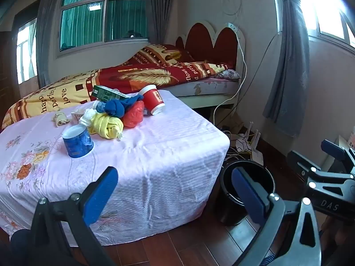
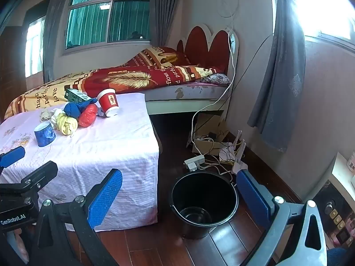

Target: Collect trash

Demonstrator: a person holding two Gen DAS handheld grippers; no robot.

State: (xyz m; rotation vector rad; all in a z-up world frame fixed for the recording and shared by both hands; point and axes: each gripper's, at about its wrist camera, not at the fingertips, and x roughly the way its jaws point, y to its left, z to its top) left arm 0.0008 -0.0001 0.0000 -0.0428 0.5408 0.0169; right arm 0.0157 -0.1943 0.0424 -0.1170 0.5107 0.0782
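Note:
A low table under a pink floral cloth (image 1: 137,150) (image 2: 106,146) carries a heap: a blue cup (image 1: 77,141) (image 2: 44,135) upside down, a red paper cup (image 1: 153,98) (image 2: 109,102) on its side, a green carton (image 1: 108,93) (image 2: 76,95), blue (image 1: 117,107), yellow (image 1: 106,126) and red (image 1: 134,114) bundles, and crumpled paper (image 1: 58,118). A black bucket (image 2: 204,201) (image 1: 244,190) stands on the floor right of the table; nothing shows inside it. My left gripper (image 1: 175,190) is open and empty before the table's front corner. My right gripper (image 2: 179,195) is open and empty near the bucket.
A bed with a red and yellow quilt (image 1: 133,75) stands behind the table. A power strip, cables and a router (image 2: 213,155) lie on the wooden floor beyond the bucket. Grey curtains (image 2: 277,77) hang at the right wall.

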